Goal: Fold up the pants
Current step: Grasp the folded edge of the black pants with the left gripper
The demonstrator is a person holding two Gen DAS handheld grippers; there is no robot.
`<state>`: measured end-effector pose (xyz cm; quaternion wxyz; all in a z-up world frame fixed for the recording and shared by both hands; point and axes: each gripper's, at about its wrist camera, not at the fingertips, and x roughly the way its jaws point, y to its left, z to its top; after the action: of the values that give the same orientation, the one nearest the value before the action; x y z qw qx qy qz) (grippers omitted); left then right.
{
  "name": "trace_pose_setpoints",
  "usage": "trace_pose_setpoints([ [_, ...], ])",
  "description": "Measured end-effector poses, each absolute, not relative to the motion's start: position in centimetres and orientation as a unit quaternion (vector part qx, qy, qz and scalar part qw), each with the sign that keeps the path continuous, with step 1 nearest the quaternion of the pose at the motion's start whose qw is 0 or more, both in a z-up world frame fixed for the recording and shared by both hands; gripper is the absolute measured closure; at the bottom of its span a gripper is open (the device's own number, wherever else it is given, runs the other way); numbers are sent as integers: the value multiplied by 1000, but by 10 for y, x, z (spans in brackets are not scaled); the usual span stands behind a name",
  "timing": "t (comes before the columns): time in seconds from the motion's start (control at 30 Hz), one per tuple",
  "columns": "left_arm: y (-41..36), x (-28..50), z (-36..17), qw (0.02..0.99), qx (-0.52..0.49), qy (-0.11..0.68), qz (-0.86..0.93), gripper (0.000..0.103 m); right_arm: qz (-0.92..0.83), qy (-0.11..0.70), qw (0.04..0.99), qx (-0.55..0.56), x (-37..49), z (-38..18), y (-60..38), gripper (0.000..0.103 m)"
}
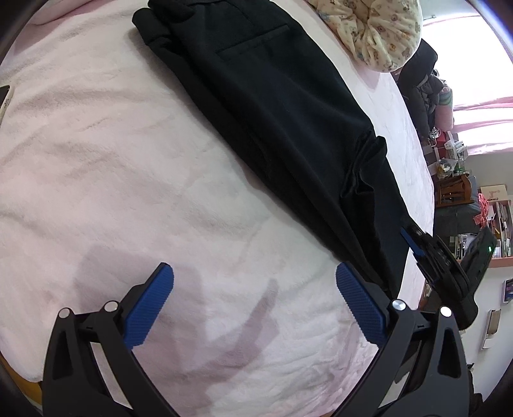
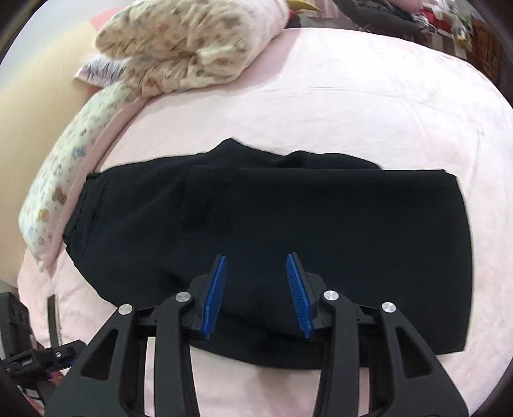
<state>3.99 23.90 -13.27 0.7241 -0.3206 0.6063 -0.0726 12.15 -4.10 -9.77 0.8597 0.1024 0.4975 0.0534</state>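
Note:
Black pants (image 1: 282,106) lie folded on a pink bed cover (image 1: 112,154), waistband and back pocket toward the far end. My left gripper (image 1: 255,279) is open and empty above the bare cover, just left of the pants' near end. In the left wrist view the right gripper (image 1: 426,247) shows at the pants' right edge. In the right wrist view the pants (image 2: 320,208) form a wide dark block with a layer folded over. My right gripper (image 2: 256,259) hovers over their near edge with its jaws apart, holding nothing.
A patterned cream quilt (image 2: 179,48) is bunched at the head of the bed, also in the left wrist view (image 1: 378,29). A phone (image 1: 5,96) lies at the cover's left edge. Shelves and clutter (image 1: 474,205) stand beyond the bed's right side.

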Motion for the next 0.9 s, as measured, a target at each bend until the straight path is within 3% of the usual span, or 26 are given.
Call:
trace_pose_setpoints([
  [0.1,243,42,-134,722,-317,611,-72,2,66,546,835,14,131,-130,6,61],
  [0.2,248,43,-134,724,-314,611,-70,2,53,545,835,-53,133,-136,25,65],
  [0.37,255,49,-133,727,-312,609,-66,2,71,505,860,-19,129,-107,19,65],
  [0.5,262,57,-132,726,-327,602,-61,2,93,552,827,-63,137,-135,35,65],
  [0.67,275,67,-123,730,-357,580,-59,2,94,518,850,-13,135,-112,17,65],
  [0.8,291,80,-125,723,-387,570,-45,2,117,562,817,-54,143,-134,26,65],
  [0.9,310,91,-125,714,-431,551,-37,2,124,543,830,23,142,-108,2,62],
])
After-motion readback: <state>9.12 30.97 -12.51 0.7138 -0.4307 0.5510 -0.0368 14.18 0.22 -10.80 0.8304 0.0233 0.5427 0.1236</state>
